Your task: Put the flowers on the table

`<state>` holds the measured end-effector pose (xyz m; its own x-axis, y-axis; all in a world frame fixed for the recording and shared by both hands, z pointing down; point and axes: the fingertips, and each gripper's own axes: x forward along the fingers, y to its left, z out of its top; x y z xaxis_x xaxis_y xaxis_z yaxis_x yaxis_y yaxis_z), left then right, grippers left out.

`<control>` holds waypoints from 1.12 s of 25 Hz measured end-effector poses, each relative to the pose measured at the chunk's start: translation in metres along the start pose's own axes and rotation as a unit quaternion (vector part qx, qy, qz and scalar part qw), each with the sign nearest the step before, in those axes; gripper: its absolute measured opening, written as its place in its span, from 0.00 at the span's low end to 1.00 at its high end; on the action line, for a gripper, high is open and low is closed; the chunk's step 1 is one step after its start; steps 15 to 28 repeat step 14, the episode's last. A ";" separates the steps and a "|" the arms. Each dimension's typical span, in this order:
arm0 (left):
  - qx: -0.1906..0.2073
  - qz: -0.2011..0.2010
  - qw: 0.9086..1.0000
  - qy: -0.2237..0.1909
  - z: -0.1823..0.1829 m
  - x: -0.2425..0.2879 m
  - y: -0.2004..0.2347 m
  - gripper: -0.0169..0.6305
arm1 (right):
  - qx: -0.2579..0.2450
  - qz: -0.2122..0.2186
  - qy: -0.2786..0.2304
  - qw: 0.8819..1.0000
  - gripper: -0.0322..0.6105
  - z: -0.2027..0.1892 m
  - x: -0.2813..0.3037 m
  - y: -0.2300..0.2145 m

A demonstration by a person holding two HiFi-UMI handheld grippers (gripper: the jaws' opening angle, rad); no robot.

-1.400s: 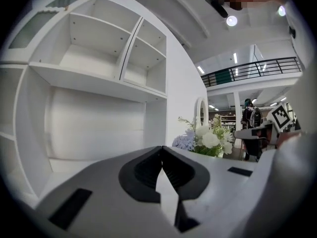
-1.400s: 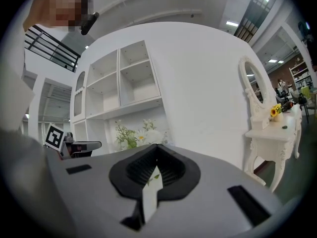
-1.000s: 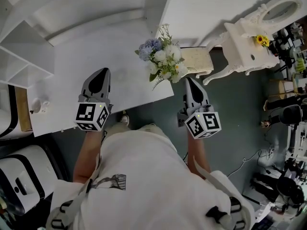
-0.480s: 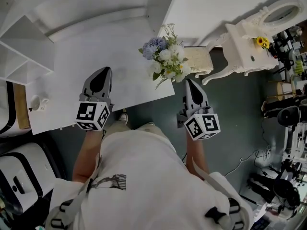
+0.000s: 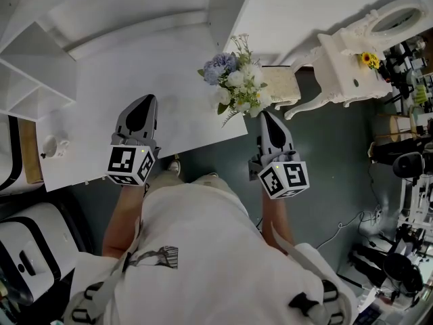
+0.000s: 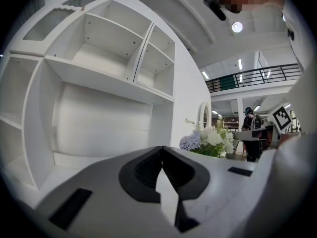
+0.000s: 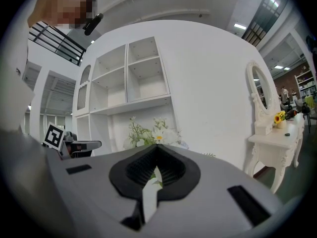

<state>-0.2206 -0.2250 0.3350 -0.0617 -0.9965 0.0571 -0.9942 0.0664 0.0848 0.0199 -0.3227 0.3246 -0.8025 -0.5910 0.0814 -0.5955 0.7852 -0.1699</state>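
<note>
**Right claw [image 5: 265,116] clenched on the flowers [image 5: 235,87] at the bench corner**

The right claw's jaws are drawn together, and in the right gripper view [image 7: 157,147] a bit of green stem shows in the narrow slit between them. The blooms [image 7: 156,133] rise just beyond the tips. From the head view, the bouquet of pale blue, white and cream blossoms with green sprigs sits at the front of that claw, over the near right corner of the white bench [image 5: 135,66]. Part of its foliage reaches past the bench edge. Whether the flowers touch the benchtop or hang just above it cannot be told.

The left claw [image 5: 141,104] is over the near part of the bench, well apart from the bouquet. It is clenched on nothing: the left gripper view [image 6: 162,148] shows the two jaws meeting at their tips with only bare white surface behind them. The flowers [image 6: 208,140] appear off to its right.

A white shelf unit [image 5: 34,73] stands at the bench's left. Across the dark floor to the right is an ornate white dressing table [image 5: 352,59] with an oval mirror, carrying a small bunch of yellow flowers [image 5: 369,57].
</note>
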 end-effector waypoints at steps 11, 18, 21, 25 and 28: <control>-0.003 -0.005 1.000 -0.002 -0.001 0.002 0.002 0.05 | -0.007 -0.004 -0.003 1.000 0.06 0.003 0.002 0.002; -0.004 -0.009 1.000 -0.002 -0.001 0.004 0.001 0.05 | -0.005 -0.006 -0.003 1.000 0.06 0.003 0.002 0.000; -0.004 -0.009 1.000 -0.002 -0.001 0.004 0.001 0.05 | -0.005 -0.006 -0.003 1.000 0.06 0.003 0.002 0.000; -0.004 -0.009 1.000 -0.002 -0.001 0.004 0.001 0.05 | -0.005 -0.006 -0.003 1.000 0.06 0.003 0.002 0.000; -0.004 -0.009 1.000 -0.002 -0.001 0.004 0.001 0.05 | -0.005 -0.006 -0.003 1.000 0.06 0.003 0.002 0.000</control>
